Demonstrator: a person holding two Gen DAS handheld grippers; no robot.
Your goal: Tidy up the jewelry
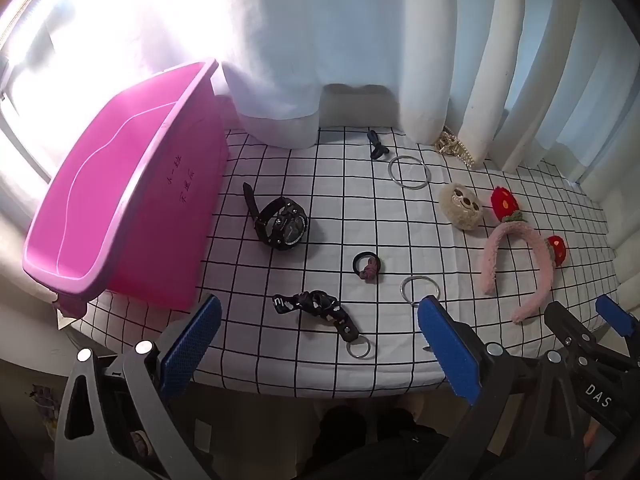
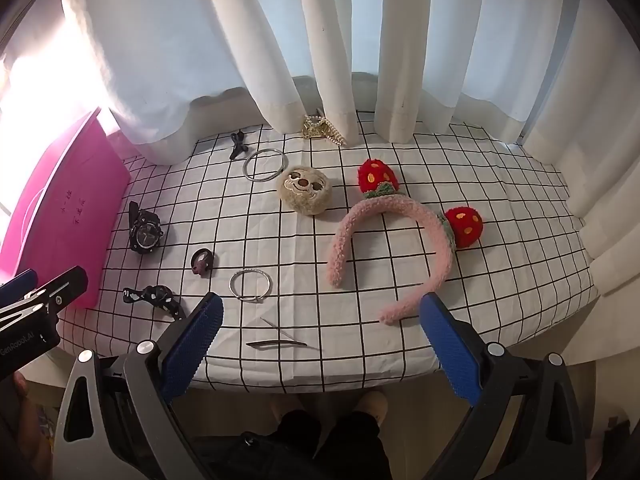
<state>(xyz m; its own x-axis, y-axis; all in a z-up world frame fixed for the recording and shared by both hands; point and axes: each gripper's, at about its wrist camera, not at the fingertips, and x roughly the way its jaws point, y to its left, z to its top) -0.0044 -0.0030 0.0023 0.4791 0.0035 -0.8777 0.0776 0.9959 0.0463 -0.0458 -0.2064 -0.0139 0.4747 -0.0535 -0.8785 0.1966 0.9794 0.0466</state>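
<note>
Left wrist view alone shows the glossy pink bin's (image 1: 120,200) hollow, far left. Right wrist view alone shows thin metal hairpins (image 2: 276,344) near the checked cloth's (image 2: 400,352) edge. Fuzzy pink headband (image 2: 392,236) with red strawberries lies right; black watch (image 1: 282,224) left. Left gripper (image 1: 320,344) and right gripper (image 2: 322,344) both gape wide, empty.

Left wrist view: mounted behind left gripper (image 1: 320,344), looks forward and steeply down over near edge of white black-grid tablecloth (image 1: 344,216); sits left of scene, close to magenta plastic bin (image 1: 132,208).

Right wrist view: mounted behind right gripper (image 2: 322,340), same downward tilt, sits further right; bin (image 2: 68,208) only at left margin.

Shared: cloth (image 2: 480,264), black wristwatch (image 1: 282,220) (image 2: 145,232), pink fluffy strawberry headband (image 1: 516,256) (image 2: 400,240), white curtains (image 1: 440,60) (image 2: 340,40). Each view catches other gripper at edge.
</note>
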